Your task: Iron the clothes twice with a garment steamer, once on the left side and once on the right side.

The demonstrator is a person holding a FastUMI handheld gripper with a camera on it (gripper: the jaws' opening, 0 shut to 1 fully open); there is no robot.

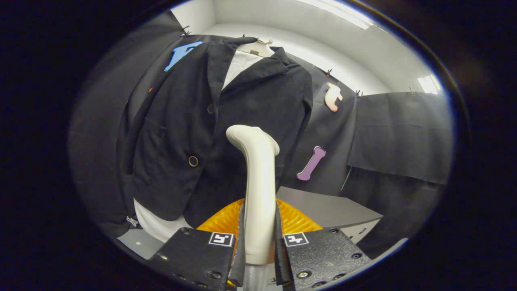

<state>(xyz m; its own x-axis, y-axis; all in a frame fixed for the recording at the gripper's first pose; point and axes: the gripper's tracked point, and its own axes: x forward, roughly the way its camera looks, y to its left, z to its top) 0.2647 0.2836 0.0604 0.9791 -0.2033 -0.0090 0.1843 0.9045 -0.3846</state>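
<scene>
Jacket (226,121) hangs on a hanger (258,47) against the booth wall, dark, front facing, over a white shirt (238,66), its hem above the grey desk (323,206) edge. Steamer (258,190) stands upright between the fingers, clamped on both sides at the handle, its head bent toward the jacket's lower front near the opening. Risk: the smooth handle twists in the clamp on contact with the fabric and the head snags a button (193,161); gripper (260,242) points level at the jacket, slightly low.

Steamer (258,190) head facing away, unseen
</scene>
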